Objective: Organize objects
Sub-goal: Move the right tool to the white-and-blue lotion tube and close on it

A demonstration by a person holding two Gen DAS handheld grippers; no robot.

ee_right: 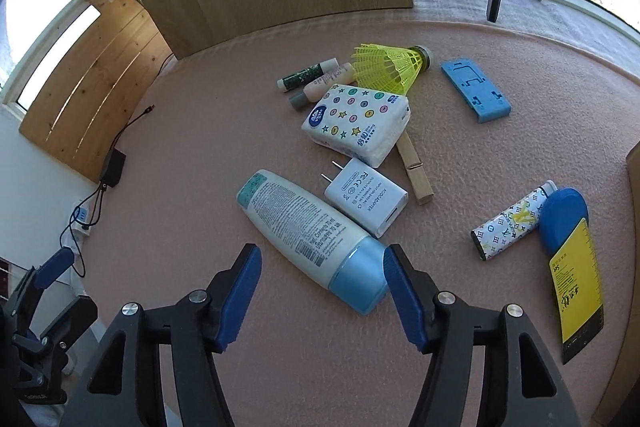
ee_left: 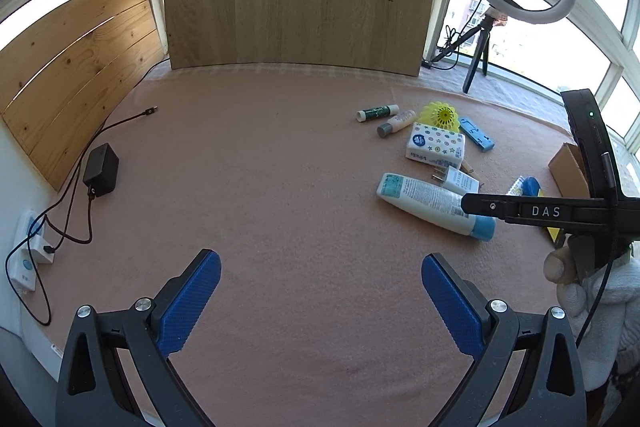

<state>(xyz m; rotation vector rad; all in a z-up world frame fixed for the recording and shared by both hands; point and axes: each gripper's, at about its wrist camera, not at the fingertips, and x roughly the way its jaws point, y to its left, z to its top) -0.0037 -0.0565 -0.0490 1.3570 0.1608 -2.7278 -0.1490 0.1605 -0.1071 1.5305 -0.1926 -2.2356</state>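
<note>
My right gripper [ee_right: 320, 291] stood about half open, its pads not pressing anything. The white lotion tube [ee_right: 308, 231] lay slanted between the fingers, its blue cap [ee_right: 360, 277] touching or just short of the right pad [ee_right: 404, 301] and clear of the left one. Just beyond the tube sat a white charger [ee_right: 366, 201] and a tissue pack [ee_right: 358, 123]. My left gripper [ee_left: 320, 301] hung wide open and empty over bare pink cloth [ee_left: 260, 187], the objects well off past its right finger.
</note>
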